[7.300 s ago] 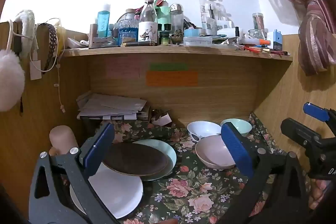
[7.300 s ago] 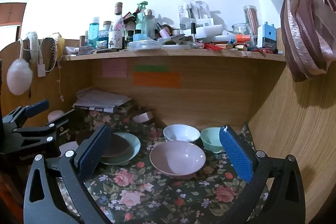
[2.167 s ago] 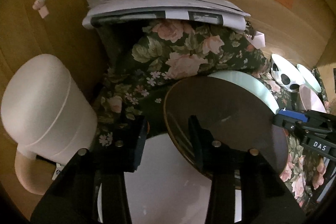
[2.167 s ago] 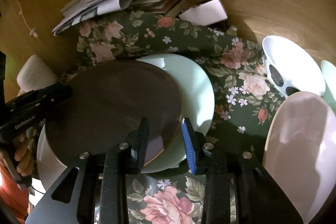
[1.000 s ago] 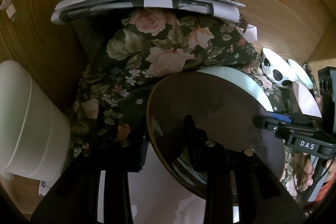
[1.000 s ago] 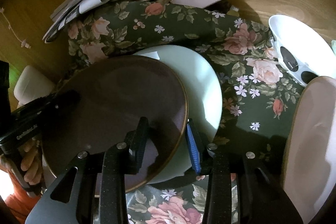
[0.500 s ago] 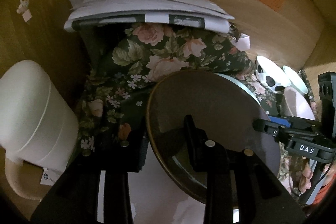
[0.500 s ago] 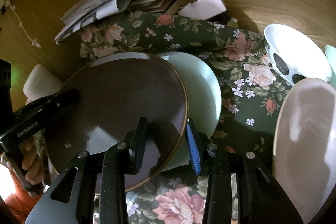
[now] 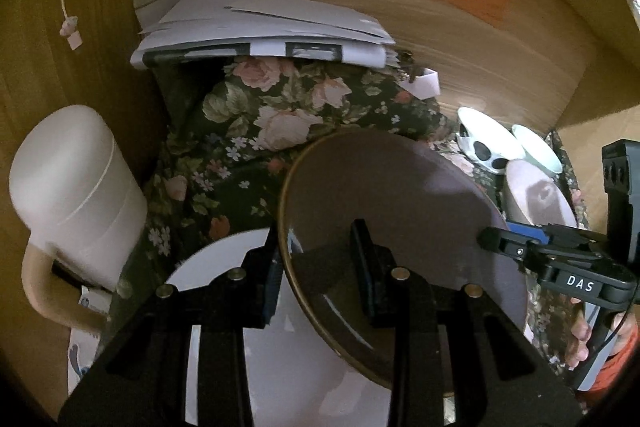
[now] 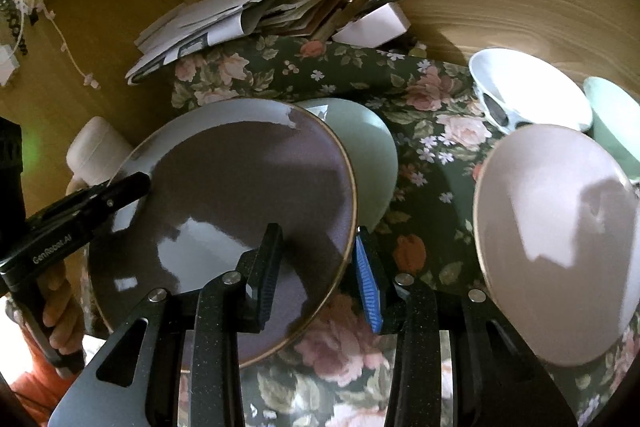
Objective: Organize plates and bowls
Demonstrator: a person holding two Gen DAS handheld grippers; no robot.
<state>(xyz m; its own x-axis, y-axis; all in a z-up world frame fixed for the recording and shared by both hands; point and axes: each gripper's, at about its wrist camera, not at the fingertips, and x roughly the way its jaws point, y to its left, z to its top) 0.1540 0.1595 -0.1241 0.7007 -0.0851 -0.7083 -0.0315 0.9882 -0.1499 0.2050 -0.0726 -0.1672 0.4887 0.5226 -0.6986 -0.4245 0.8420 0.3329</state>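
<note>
Brown plate (image 10: 240, 195) between both grippers

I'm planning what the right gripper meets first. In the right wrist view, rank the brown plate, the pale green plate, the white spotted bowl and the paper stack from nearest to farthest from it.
1. Brown plate: its rim sits between the right gripper fingers.
2. Pale green plate: just beyond, partly under the brown one.
3. White spotted bowl: farther, up right.
4. Paper stack: against the back wall, up left. Its lead over the bowl is slim.

Brown plate (image 10: 224, 203) hides most of white plate (image 9: 216, 267) — green plate (image 10: 368, 163) too.
</note>
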